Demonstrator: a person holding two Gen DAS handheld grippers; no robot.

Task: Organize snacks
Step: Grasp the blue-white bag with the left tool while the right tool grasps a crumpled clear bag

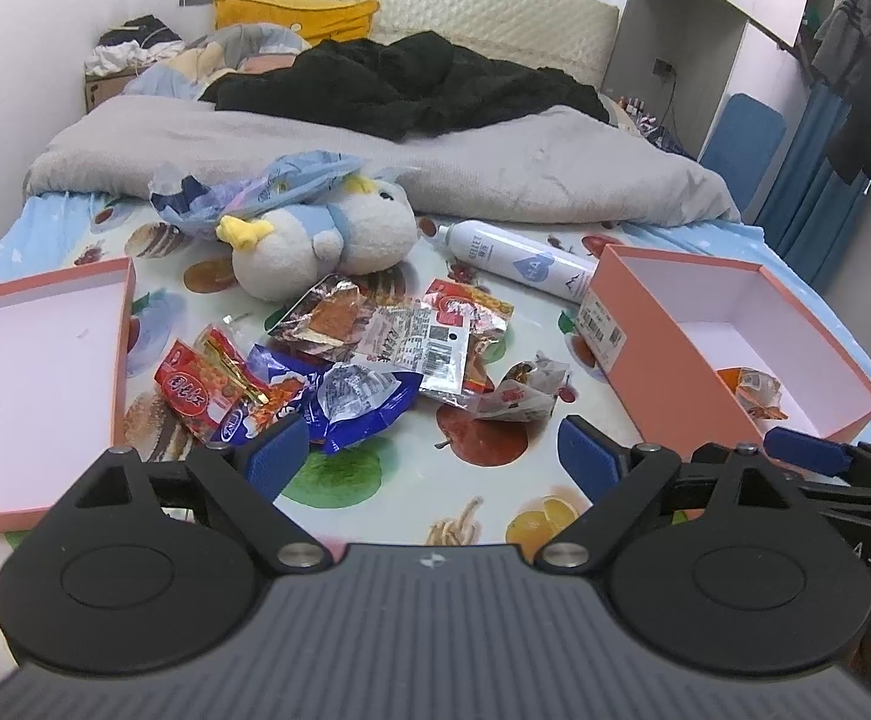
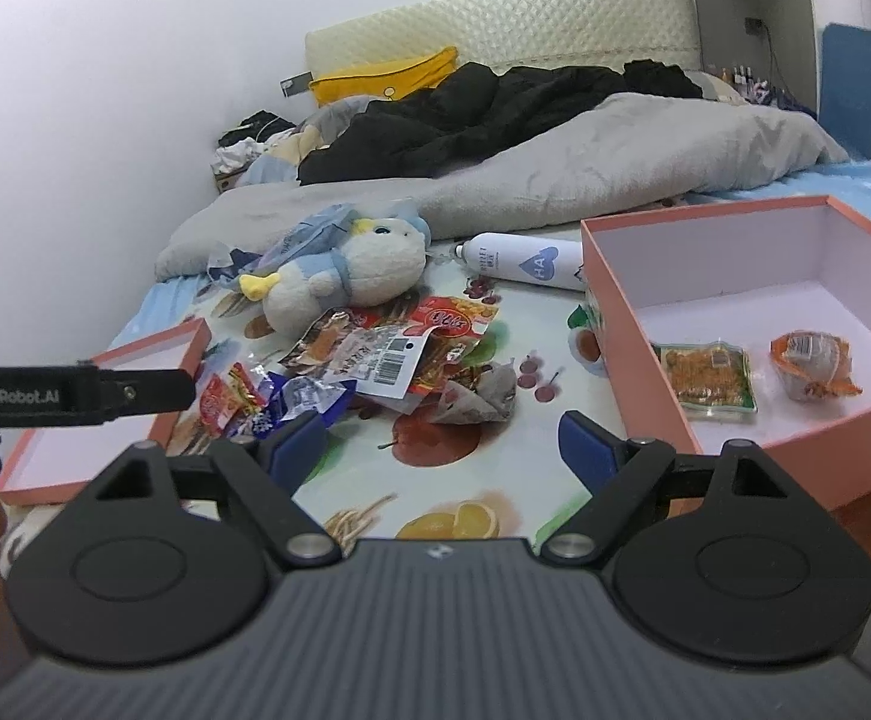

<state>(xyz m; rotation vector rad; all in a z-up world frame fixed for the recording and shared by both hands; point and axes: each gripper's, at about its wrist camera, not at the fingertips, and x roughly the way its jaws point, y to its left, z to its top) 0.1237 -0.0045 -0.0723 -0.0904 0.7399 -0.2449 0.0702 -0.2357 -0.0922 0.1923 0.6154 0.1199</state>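
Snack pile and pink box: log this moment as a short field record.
surface: bed with fruit-print sheet
snack pile: loose packets between lid and box
pink box: open, two packets inside
packets in box: flat green-edged packet, round orange packet
pink lid: lying open side up, nothing in it
other items: plush toy, white bottle lying down
left gripper: open, holds nothing
right gripper: open, holds nothing
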